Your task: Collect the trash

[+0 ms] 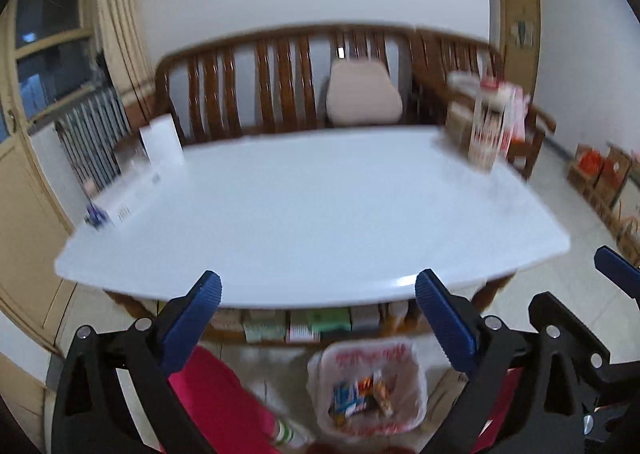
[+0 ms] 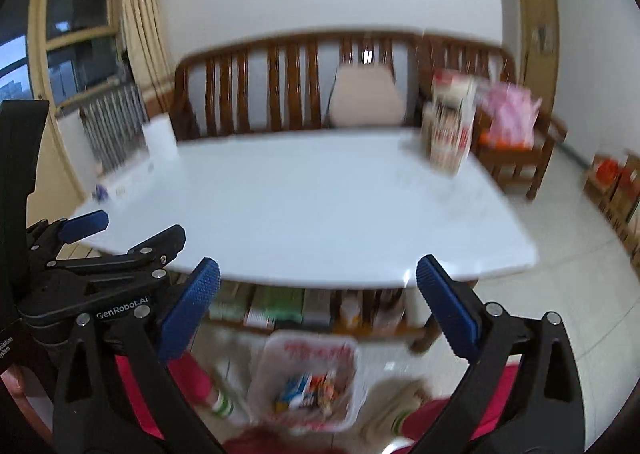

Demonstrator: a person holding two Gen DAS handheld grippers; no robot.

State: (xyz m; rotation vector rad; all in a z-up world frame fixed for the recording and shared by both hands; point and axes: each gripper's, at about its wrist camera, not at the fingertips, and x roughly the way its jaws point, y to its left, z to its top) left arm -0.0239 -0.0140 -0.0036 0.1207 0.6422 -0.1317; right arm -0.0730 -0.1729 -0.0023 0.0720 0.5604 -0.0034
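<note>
A bin lined with a white plastic bag (image 1: 372, 356) (image 2: 312, 348) stands on the floor in front of the white table (image 1: 320, 206) (image 2: 304, 206). Colourful wrappers (image 1: 364, 394) (image 2: 308, 392) lie inside it. My left gripper (image 1: 318, 290) hangs open above and in front of the bin, nothing between its blue pads. My right gripper (image 2: 318, 278) is open too and empty, held beside the left one. Both views are blurred.
A white box (image 1: 132, 190) lies at the table's left edge and a red-and-white carton (image 1: 490, 134) (image 2: 450, 134) stands at its far right. A wooden bench (image 1: 280, 82) with a cushion (image 1: 362, 94) is behind. A person's pink-clad legs (image 1: 216, 402) flank the bin. Cartons (image 1: 600, 174) line the right wall.
</note>
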